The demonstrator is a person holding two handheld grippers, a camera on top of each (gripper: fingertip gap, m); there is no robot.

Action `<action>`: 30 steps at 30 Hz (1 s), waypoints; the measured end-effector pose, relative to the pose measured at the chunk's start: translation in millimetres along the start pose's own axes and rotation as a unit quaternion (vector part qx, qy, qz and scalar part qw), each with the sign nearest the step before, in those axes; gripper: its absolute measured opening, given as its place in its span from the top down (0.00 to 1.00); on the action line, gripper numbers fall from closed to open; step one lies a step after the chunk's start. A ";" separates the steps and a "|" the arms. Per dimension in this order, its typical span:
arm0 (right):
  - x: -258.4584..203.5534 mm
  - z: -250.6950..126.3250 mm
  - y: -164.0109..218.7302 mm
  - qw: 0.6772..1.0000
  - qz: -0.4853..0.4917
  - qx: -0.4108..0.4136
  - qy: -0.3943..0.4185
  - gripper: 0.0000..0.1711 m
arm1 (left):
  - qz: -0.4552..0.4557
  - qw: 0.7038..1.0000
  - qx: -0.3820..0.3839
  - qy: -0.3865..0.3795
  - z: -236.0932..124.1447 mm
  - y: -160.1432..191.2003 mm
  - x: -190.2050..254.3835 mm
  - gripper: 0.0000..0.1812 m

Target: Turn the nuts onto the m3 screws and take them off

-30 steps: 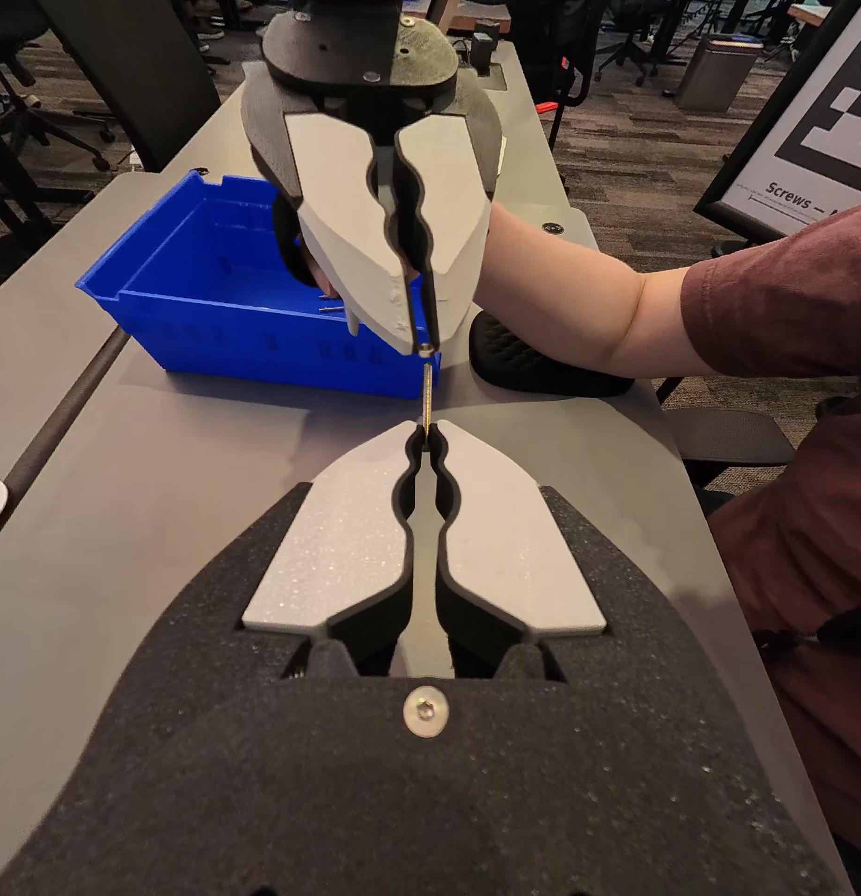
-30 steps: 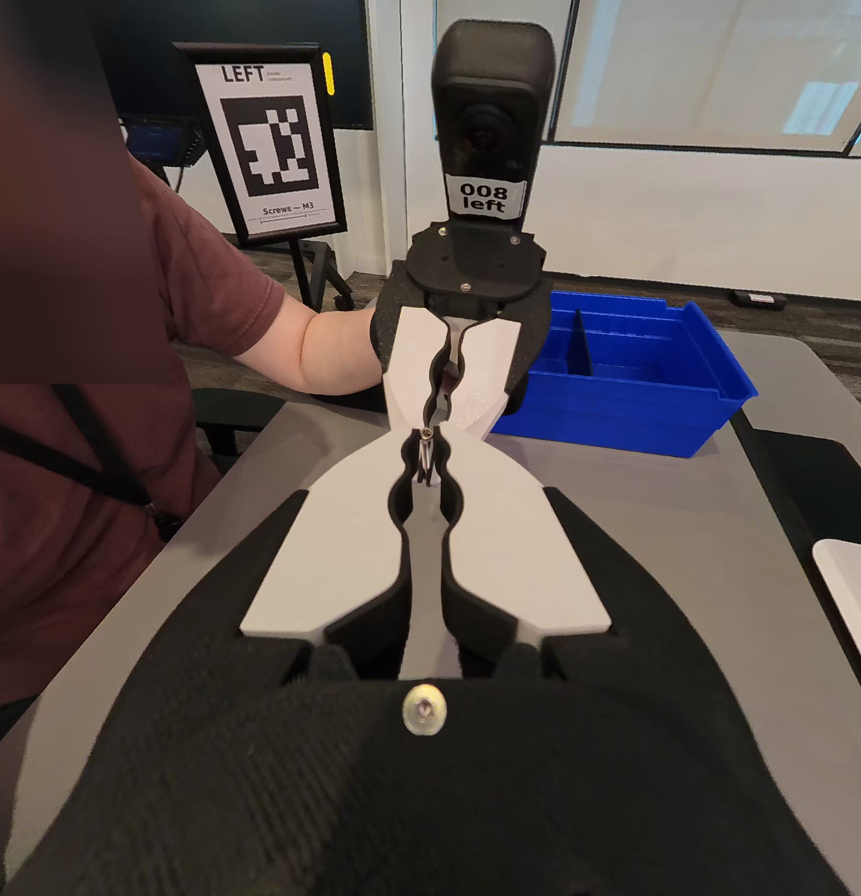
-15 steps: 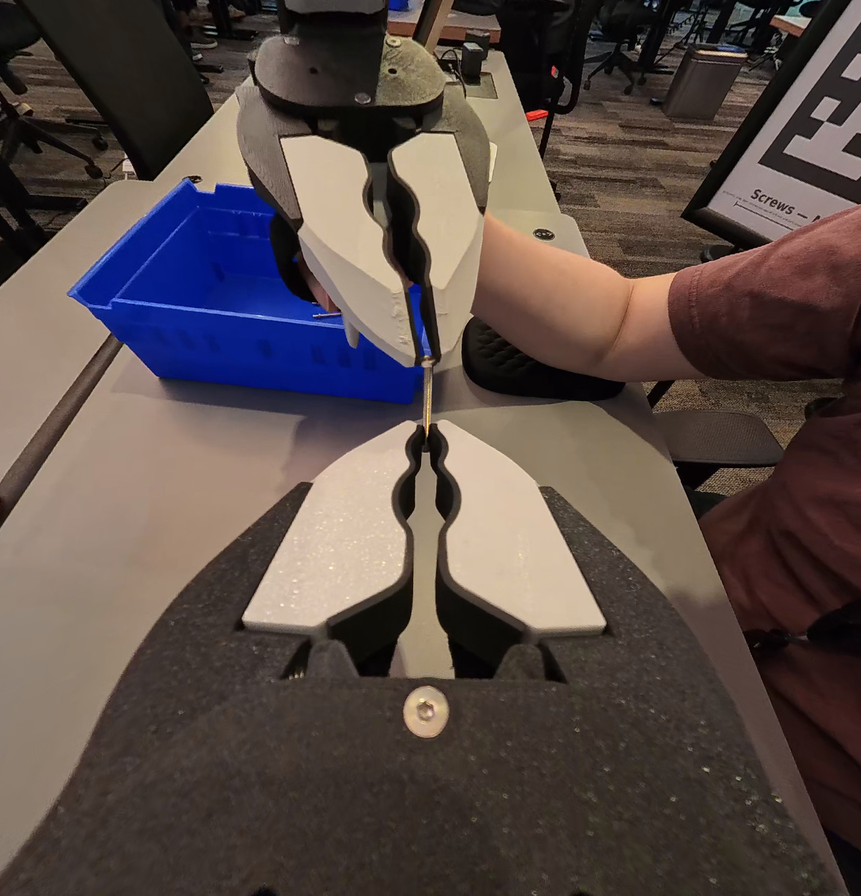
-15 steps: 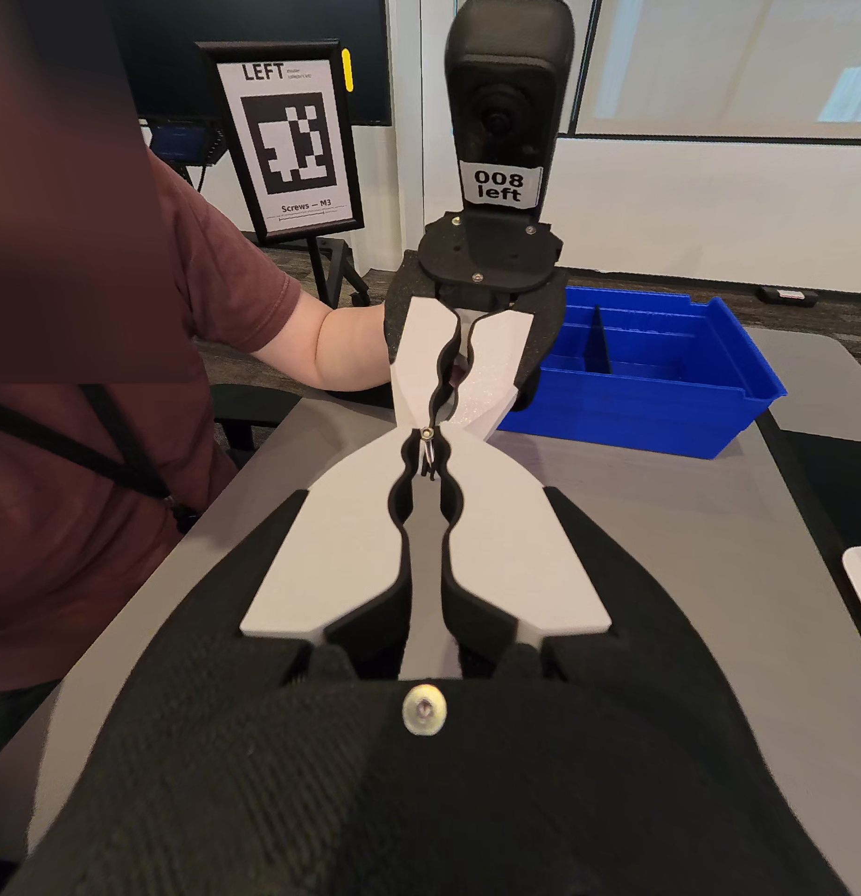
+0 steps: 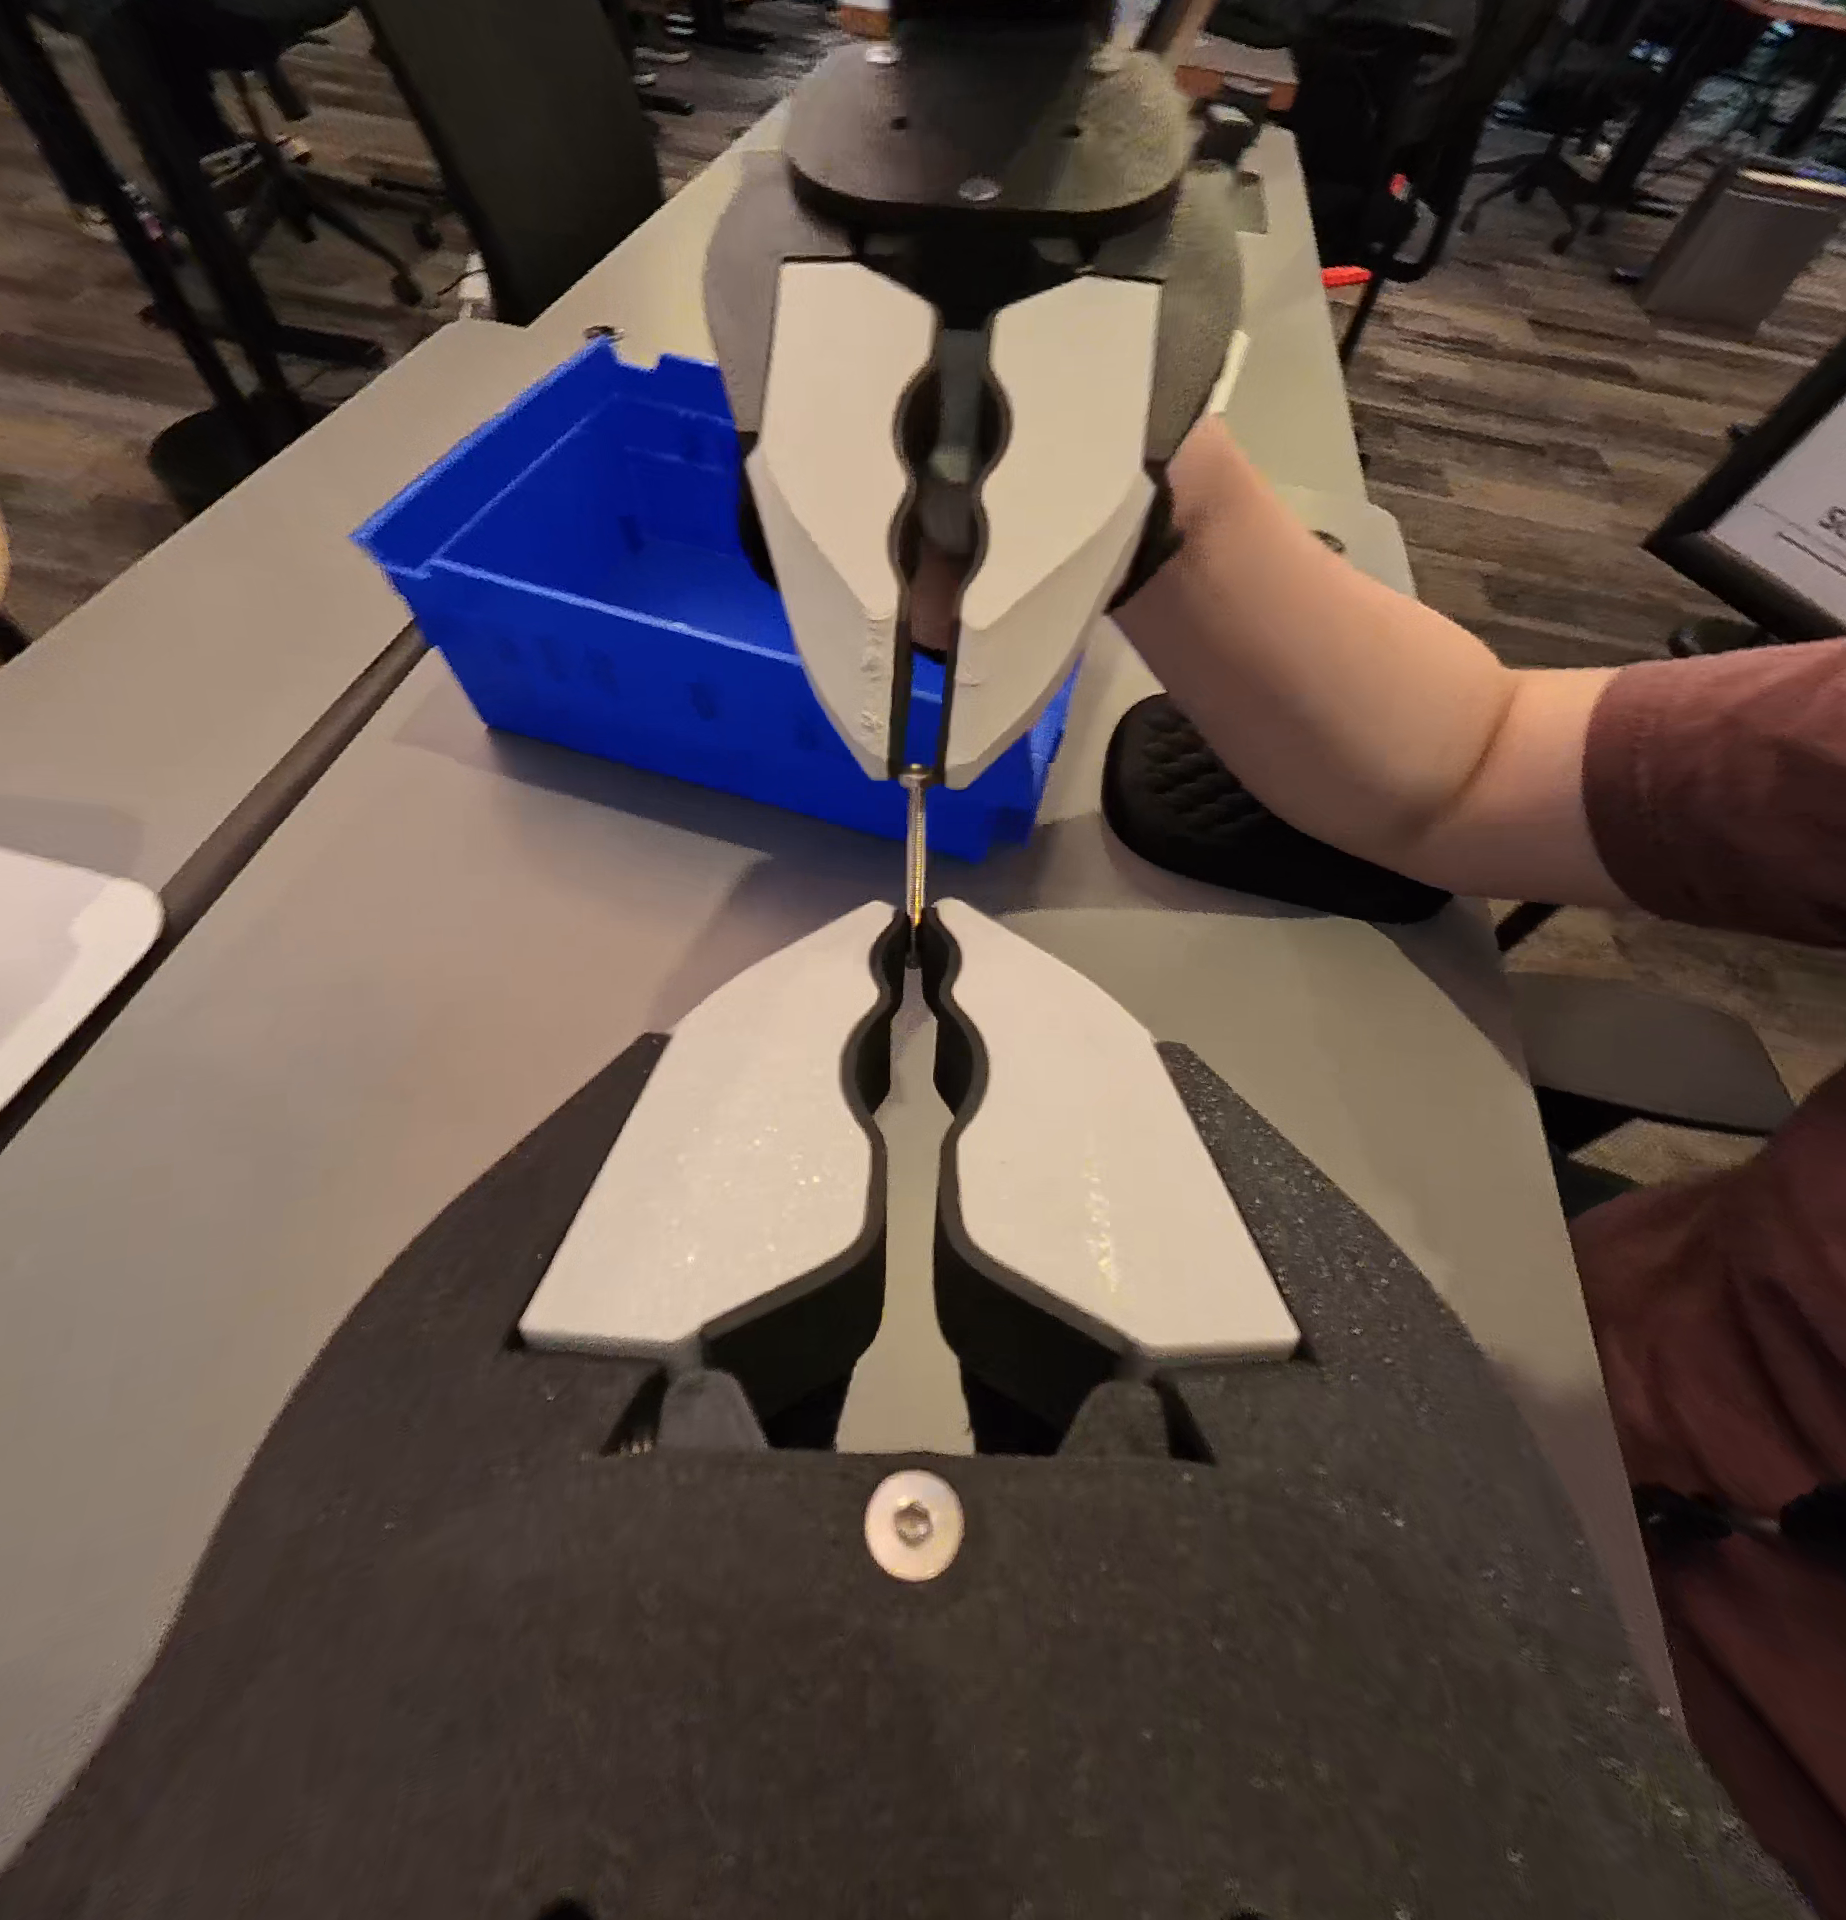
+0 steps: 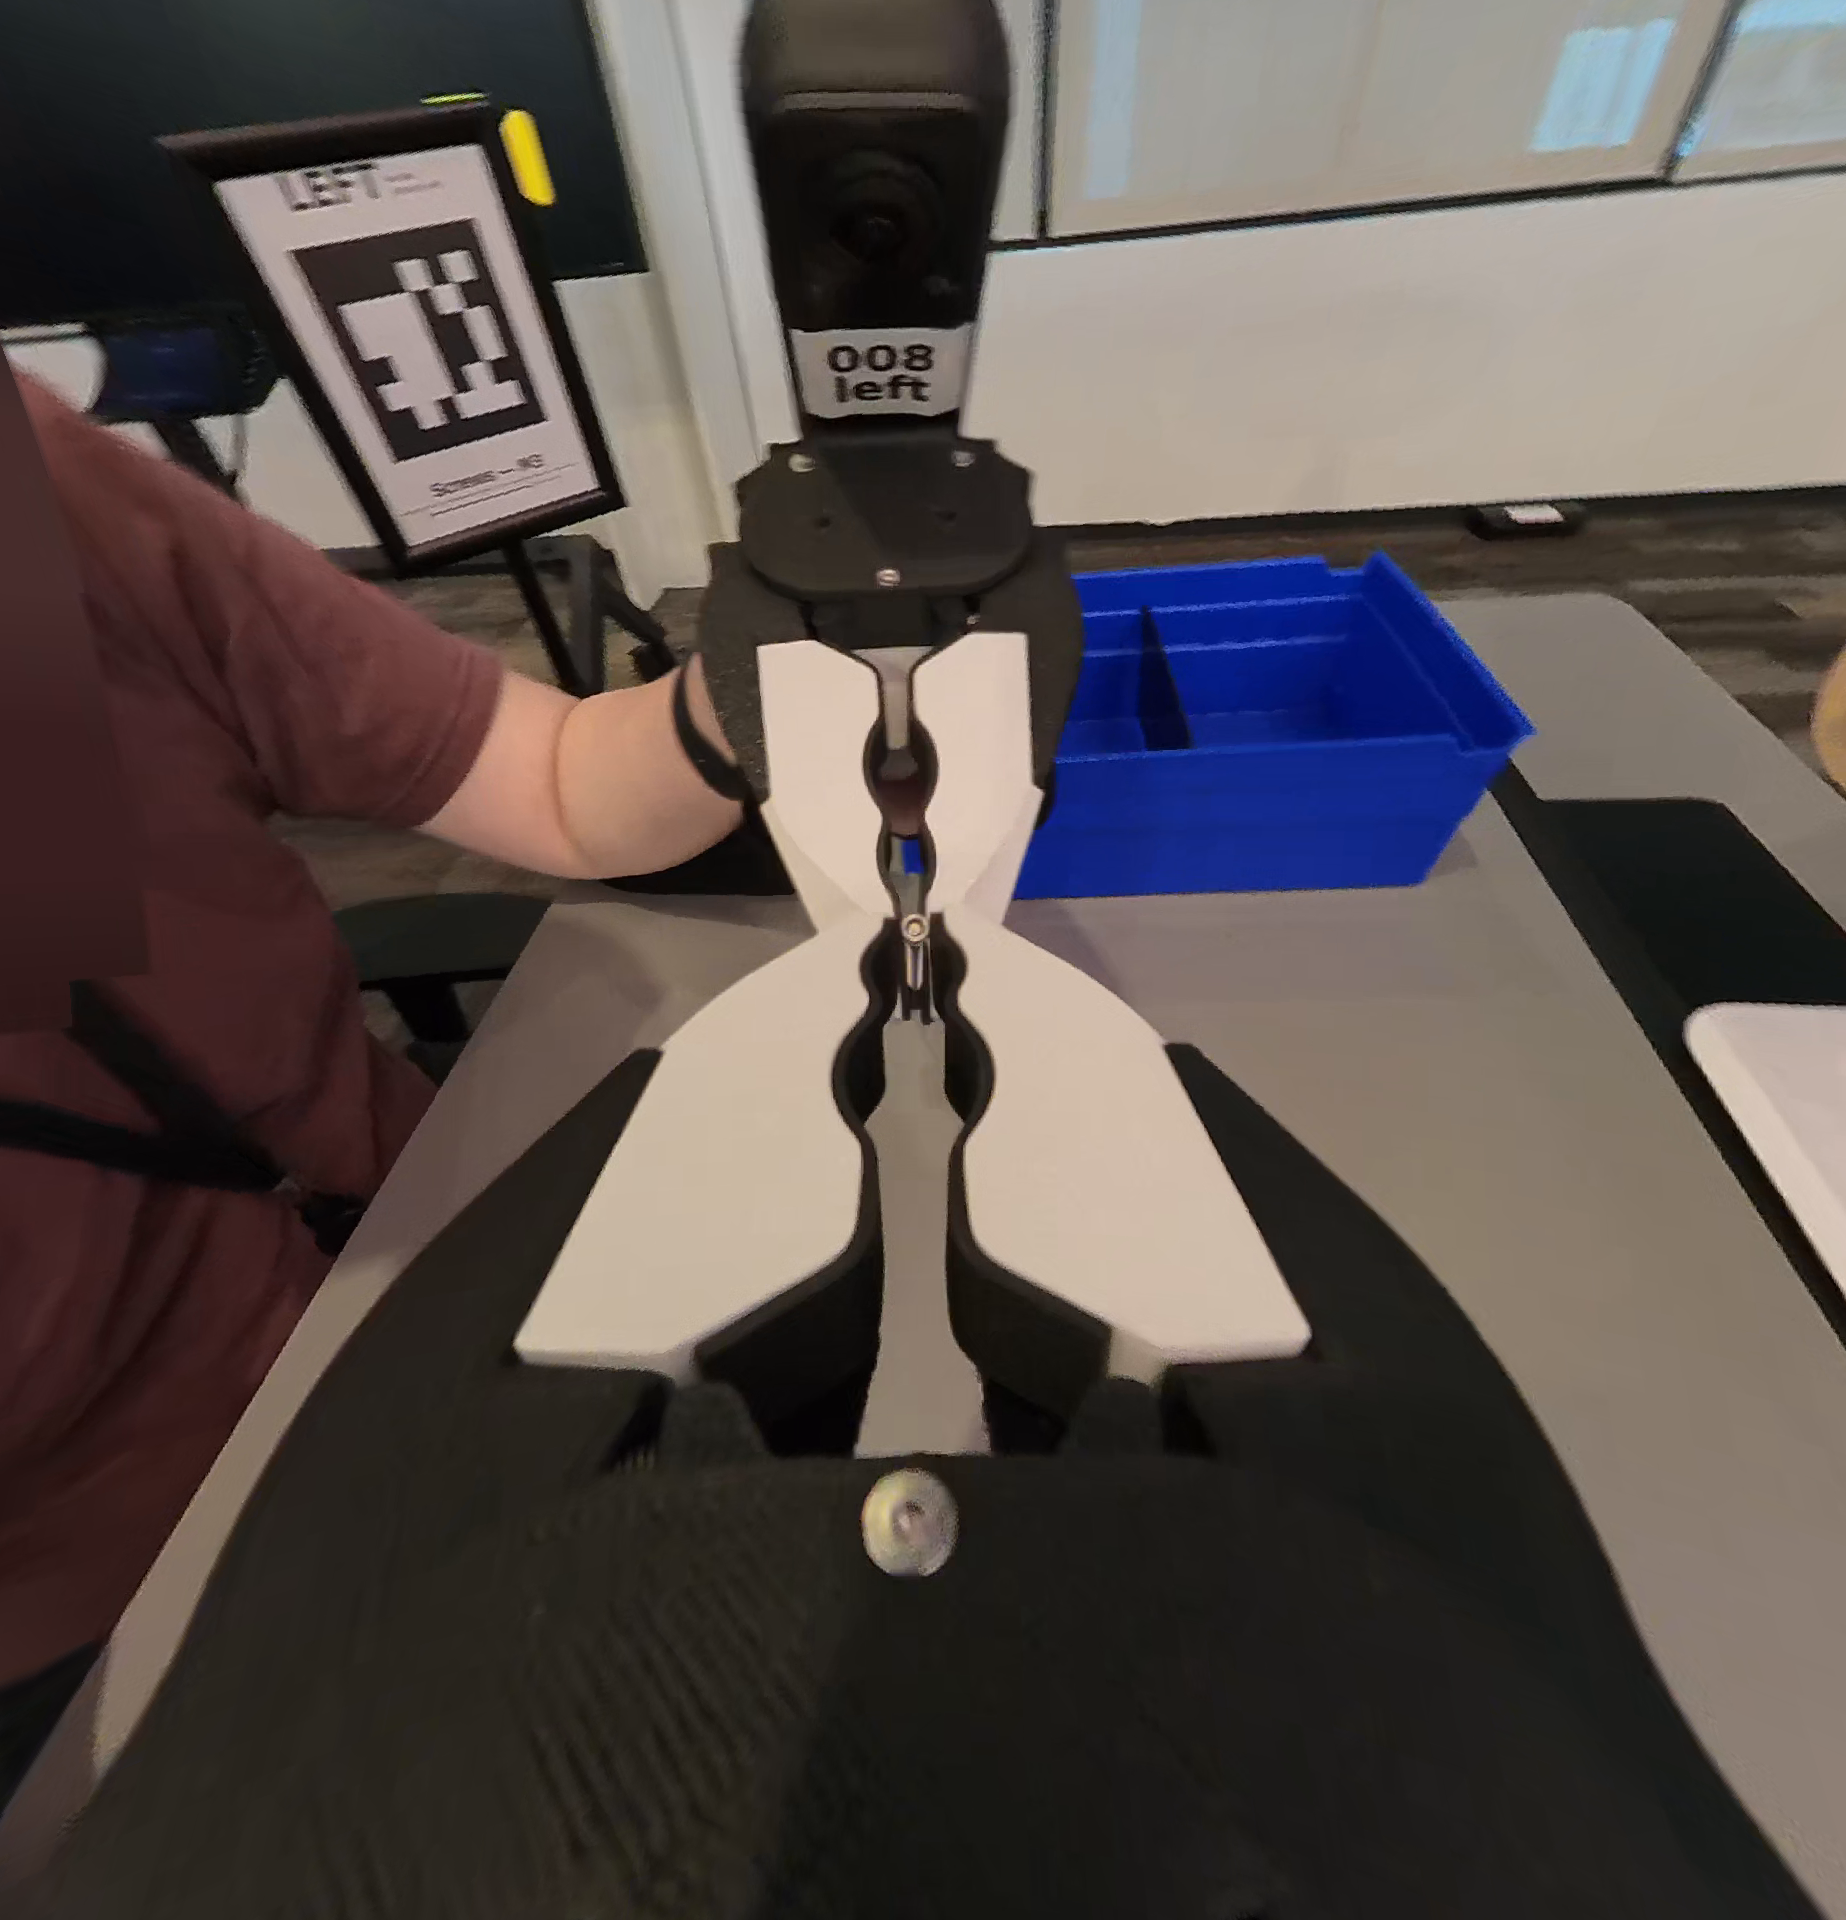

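Note:
In the left wrist view my left gripper point(image 5: 914, 920) is shut on the lower end of a thin M3 screw point(image 5: 914, 847), held above the grey table point(image 5: 431, 1039). The screw's shaft runs up to my right gripper point(image 5: 917, 771), which points down at it and is shut on the small nut point(image 5: 914, 775) at the screw's top end. In the right wrist view my right gripper point(image 6: 912, 932) pinches the nut point(image 6: 912, 925) at its tips, tip to tip with the left gripper point(image 6: 914, 902). The screw point(image 6: 912, 968) shows through the gap between my fingers.
A blue divided bin point(image 5: 586, 582) stands on the table behind the grippers and also shows in the right wrist view point(image 6: 1262, 821). A white board point(image 5: 36, 977) lies at the table's edge. A black pad point(image 5: 1241, 831) lies under the person's forearm point(image 5: 1366, 727). A sign on a stand point(image 6: 420, 343) is beside the table. My two grippers' fingertips are within a few centimetres of each other.
The right gripper has rolled from a tilted stance to square-on while still pinching the nut. The left gripper keeps hold of the screw. Both views have shifted slightly.

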State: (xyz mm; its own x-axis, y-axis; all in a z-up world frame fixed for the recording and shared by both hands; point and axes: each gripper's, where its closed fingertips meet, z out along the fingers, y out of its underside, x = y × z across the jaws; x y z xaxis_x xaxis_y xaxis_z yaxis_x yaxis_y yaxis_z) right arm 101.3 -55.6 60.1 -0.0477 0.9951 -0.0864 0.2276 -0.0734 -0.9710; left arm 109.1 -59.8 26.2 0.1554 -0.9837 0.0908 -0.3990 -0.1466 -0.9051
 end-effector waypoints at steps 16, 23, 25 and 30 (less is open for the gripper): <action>23.5 10.8 -6.9 0.991 0.081 0.004 0.108 0.97 | -0.029 0.998 0.008 -0.052 -9.2 -0.6 -21.1 0.99; 18.2 6.0 -14.2 0.994 0.035 0.012 0.104 0.86 | -0.031 0.999 0.025 -0.032 -12.1 -6.5 -15.9 0.99; 15.1 2.9 -19.4 0.995 -0.003 0.026 0.099 0.81 | -0.023 0.999 0.041 -0.021 -14.5 -11.9 -12.0 0.99; -10.0 9.1 -38.6 0.992 -0.059 0.105 0.032 0.67 | 0.012 0.996 0.085 0.015 -18.6 -26.4 4.6 0.99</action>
State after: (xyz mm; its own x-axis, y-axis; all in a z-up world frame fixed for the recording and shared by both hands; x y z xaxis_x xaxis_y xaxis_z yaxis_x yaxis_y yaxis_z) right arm 84.1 -63.4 96.4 0.0024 0.9993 0.0384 0.0169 0.0383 -0.9991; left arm 103.5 -62.3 58.2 0.1199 -0.9897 0.0778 -0.2431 -0.1052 -0.9643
